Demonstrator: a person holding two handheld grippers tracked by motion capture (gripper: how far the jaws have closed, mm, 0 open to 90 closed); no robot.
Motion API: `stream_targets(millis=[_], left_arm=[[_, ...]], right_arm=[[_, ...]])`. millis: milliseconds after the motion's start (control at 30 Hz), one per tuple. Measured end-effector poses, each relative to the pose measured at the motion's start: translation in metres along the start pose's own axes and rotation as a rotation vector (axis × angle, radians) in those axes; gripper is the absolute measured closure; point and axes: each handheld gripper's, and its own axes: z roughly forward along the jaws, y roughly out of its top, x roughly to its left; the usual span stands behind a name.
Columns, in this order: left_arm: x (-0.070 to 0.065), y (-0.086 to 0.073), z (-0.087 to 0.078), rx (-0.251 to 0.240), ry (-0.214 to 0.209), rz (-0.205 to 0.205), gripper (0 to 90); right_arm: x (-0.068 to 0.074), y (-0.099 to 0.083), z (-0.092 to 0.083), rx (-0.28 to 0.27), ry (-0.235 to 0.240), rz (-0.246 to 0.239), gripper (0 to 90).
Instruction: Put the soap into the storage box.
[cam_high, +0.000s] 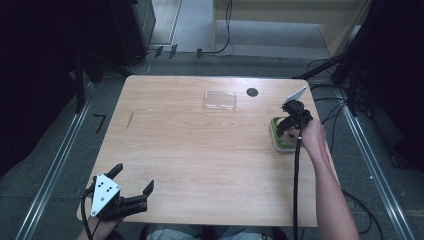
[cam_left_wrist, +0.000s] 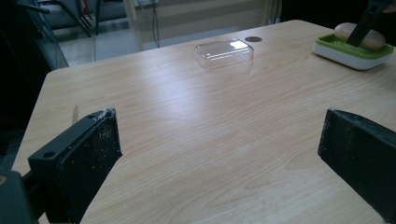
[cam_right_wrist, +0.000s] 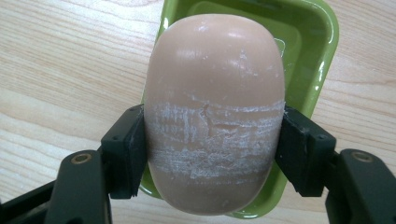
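Soap bar (cam_right_wrist: 215, 116): over green dish (cam_right_wrist: 308, 60), pinched across short axis by my R hand-held gripper (cam_right_wrist: 212, 154); long axis along dish. L hand-held gripper (cam_high: 134, 186): spread, empty, well apart from dish, near surface (cam_high: 200, 150) edge

soap dish (cam_right_wrist: 322, 56): mostly hidden under soap bar (cam_right_wrist: 215, 116), near rim cut by frame bottom | high view: soap behind right gripper (cam_high: 291, 124), unseen | dark spot (cam_high: 252, 92) beyond dish: too small to identify

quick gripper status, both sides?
Left gripper: open, holding nothing, low over the table.
Right gripper: closed on the soap bar, over the green dish.
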Motion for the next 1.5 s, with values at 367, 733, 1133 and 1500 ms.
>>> stream_targets(millis=[367, 733, 1133, 1500], left_arm=[[0.000, 0.000, 0.000, 0.000, -0.002, 0.002, 0.0], [0.000, 0.000, 0.000, 0.001, -0.003, 0.002, 0.0], [0.000, 0.000, 0.000, 0.000, -0.003, 0.003, 0.0], [0.000, 0.000, 0.000, 0.001, -0.003, 0.002, 0.0]], right_arm=[[-0.001, 0.001, 0.008, -0.016, -0.009, 0.032, 33.2], [-0.004, 0.002, 0.014, -0.022, -0.014, 0.063, 33.1], [-0.005, 0.002, 0.019, -0.017, -0.019, 0.078, 33.1], [-0.004, 0.003, 0.021, -0.010, -0.026, 0.084, 33.1]])
